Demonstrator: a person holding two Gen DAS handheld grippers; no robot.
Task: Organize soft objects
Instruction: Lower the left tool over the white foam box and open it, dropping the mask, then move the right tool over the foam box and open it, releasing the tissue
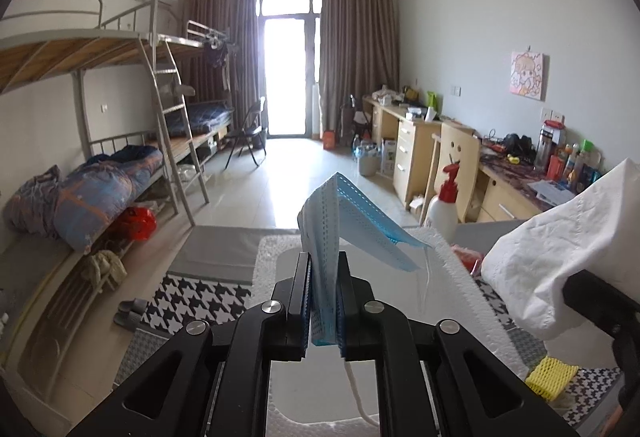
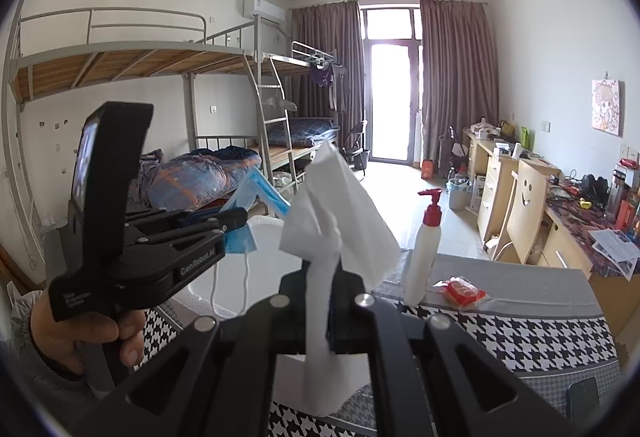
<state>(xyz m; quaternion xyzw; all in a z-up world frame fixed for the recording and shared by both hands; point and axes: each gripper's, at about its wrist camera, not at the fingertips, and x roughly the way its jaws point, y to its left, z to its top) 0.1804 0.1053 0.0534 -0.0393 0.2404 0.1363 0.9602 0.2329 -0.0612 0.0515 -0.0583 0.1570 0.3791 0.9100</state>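
Observation:
My left gripper (image 1: 324, 261) is shut on a blue face mask (image 1: 360, 225). The mask stands up between the pads and flops over to the right, and its white ear loops dangle over a white foam box (image 1: 266, 265). My right gripper (image 2: 334, 277) is shut on a crumpled white tissue (image 2: 336, 213), which rises above the jaws and also hangs below them. In the right wrist view the left gripper (image 2: 240, 217), held by a hand (image 2: 80, 337), carries the mask (image 2: 256, 193) over the foam box (image 2: 276, 257). The tissue (image 1: 560, 249) fills the right of the left wrist view.
A white pump bottle (image 2: 424, 253) with a red top and a red packet (image 2: 462, 291) sit on the houndstooth-covered table (image 2: 520, 337). A yellow foam net (image 1: 550, 377) lies beside the box. Bunk beds (image 1: 120, 173) line the left wall and desks (image 1: 420, 149) the right.

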